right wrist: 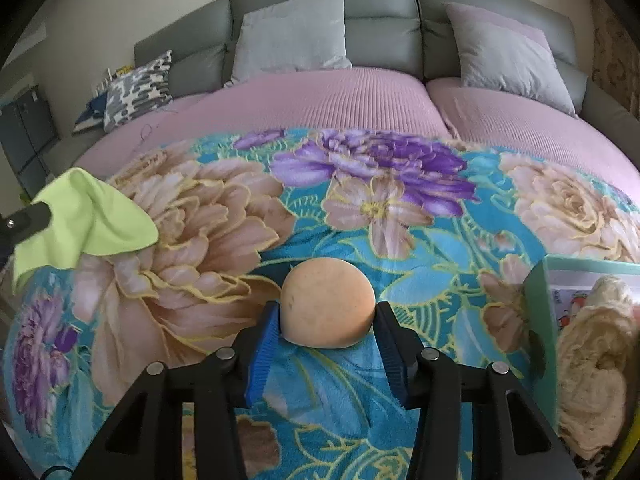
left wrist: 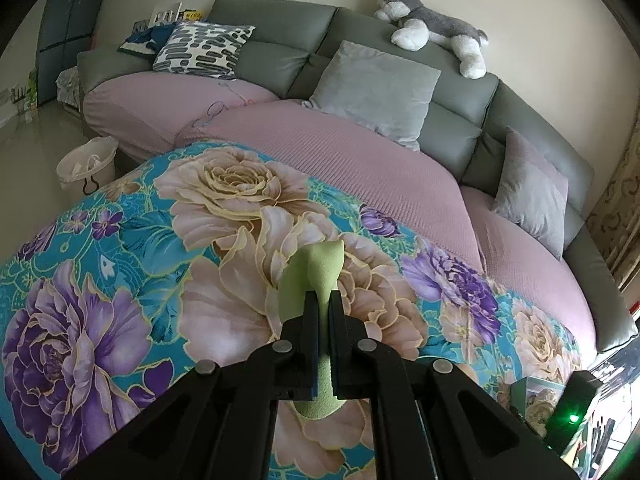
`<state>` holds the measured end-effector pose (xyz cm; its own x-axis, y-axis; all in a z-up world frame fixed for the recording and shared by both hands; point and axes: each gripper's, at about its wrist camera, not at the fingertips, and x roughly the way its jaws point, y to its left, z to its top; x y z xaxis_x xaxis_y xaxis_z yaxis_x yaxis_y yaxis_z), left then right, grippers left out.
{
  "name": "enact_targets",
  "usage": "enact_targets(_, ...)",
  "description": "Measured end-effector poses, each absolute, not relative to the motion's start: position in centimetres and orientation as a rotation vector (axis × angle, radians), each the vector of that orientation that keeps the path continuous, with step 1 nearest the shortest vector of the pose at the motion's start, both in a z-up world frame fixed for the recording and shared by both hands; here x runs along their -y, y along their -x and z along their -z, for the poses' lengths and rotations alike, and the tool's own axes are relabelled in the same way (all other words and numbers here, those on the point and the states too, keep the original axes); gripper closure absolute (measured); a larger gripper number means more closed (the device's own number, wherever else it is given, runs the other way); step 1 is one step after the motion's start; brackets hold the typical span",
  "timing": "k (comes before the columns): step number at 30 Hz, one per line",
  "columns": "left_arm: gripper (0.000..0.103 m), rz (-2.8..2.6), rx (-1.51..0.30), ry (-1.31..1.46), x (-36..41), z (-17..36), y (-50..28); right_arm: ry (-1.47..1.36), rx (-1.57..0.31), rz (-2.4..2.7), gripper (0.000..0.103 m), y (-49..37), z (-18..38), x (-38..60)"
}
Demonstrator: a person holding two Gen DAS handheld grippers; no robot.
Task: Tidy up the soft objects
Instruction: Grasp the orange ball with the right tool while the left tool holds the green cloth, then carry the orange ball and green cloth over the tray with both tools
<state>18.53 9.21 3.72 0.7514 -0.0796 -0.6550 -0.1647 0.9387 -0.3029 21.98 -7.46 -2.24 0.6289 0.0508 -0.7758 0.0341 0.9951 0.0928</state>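
Note:
My left gripper (left wrist: 324, 300) is shut on a light green cloth (left wrist: 314, 276) and holds it above the floral blanket (left wrist: 120, 264). The cloth also shows in the right wrist view (right wrist: 92, 220), hanging from the left gripper at the far left. My right gripper (right wrist: 326, 312) is shut on a peach-coloured soft ball (right wrist: 326, 304), its blue pads (right wrist: 264, 344) pressing both sides, low over the blanket (right wrist: 360, 208).
A green box (right wrist: 538, 300) holding a cream fluffy item (right wrist: 592, 360) sits on the blanket at the right. Behind is a grey sofa (left wrist: 280, 28) with a pink cover, grey cushions (left wrist: 376, 88), a patterned pillow (left wrist: 200, 48) and a plush husky (left wrist: 436, 28). A white bin (left wrist: 86, 164) stands on the floor at left.

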Motion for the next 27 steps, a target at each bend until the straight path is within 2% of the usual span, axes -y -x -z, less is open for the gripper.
enact_targets(14, 0.099, 0.099, -0.655, 0.282, -4.2, -7.0, -16.0, -0.135, -0.738, 0.031, 0.053, -15.8, -4.5, 10.6)
enact_targets(27, 0.099, 0.307, -0.561, 0.176, 2.7, -10.8, -12.5, -0.172, -0.694, 0.16, 0.053, -9.3, -7.3, 16.6)
